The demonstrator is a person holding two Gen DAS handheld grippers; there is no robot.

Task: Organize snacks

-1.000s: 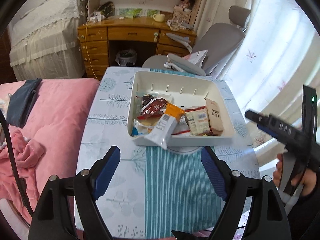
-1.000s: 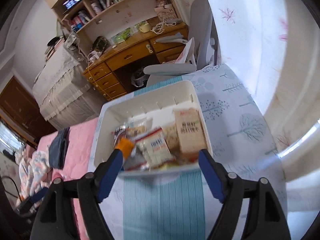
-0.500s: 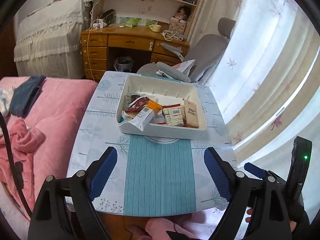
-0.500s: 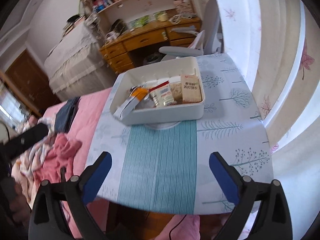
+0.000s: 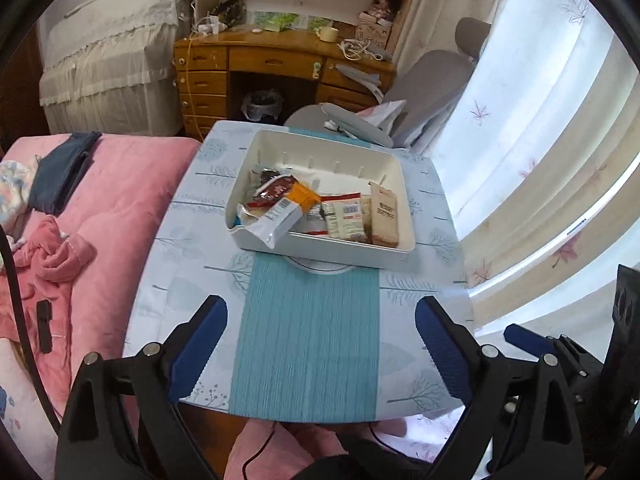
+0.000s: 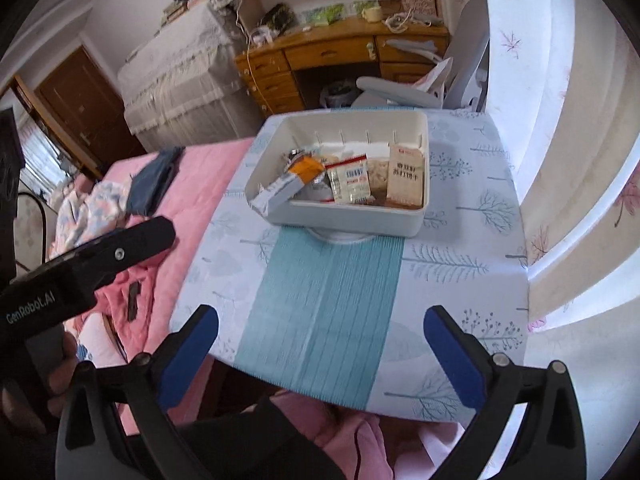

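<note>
Both the left gripper (image 5: 320,328) and right gripper (image 6: 320,336) had just been opening, fingers spread on nothing, well short of the snack-filled white tray (image 5: 344,249).

Near half of table (image 5: 408,344): lying bare, teal runner (image 5: 308,332) and tree-print cloth offering open passage up to the bin. White bin (image 5: 404,204): sitting at the far half, its walls blocking level approach; open top giving access from above. White-and-blue packet (image 5: 276,222): overhanging the bin's near-left corner, obstructing that rim. Grey chair (image 5: 432,76): crowding the far edge. Pink bedding (image 5: 116,208): bordering the table's left side. Curtain (image 5: 532,184): closing off the right side.
</note>
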